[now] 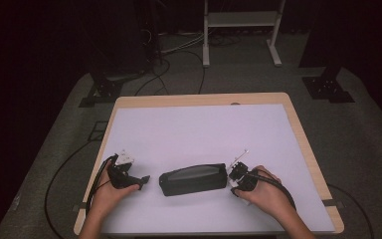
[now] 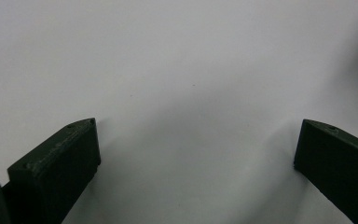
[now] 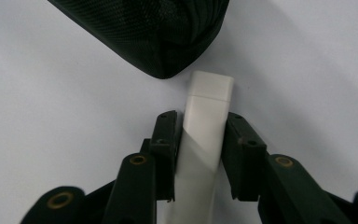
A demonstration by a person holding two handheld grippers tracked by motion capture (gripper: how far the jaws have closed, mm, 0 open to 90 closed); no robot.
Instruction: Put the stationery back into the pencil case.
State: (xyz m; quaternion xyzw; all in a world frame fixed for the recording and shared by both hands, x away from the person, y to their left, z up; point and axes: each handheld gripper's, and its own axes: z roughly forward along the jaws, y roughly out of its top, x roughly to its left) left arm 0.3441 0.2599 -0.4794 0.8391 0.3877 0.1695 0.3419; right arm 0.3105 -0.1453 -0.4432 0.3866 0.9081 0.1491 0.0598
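Right hand-held gripper [image 3: 200,128] clamps our white stick [image 3: 207,112], rigid, light, slick; grip mid-length; black case [image 1: 193,179] at 12; left hand-held gripper [image 2: 196,154] wide, empty.

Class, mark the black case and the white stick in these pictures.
Black case [image 1: 193,179], high view, middle of its top.
White stick [image 3: 208,112], right gripper view, its end above the jaws.

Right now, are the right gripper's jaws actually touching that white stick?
Touching. The right gripper view shows the right gripper with both jaws pressed flat against the sides of the white stick, no gap on either side.
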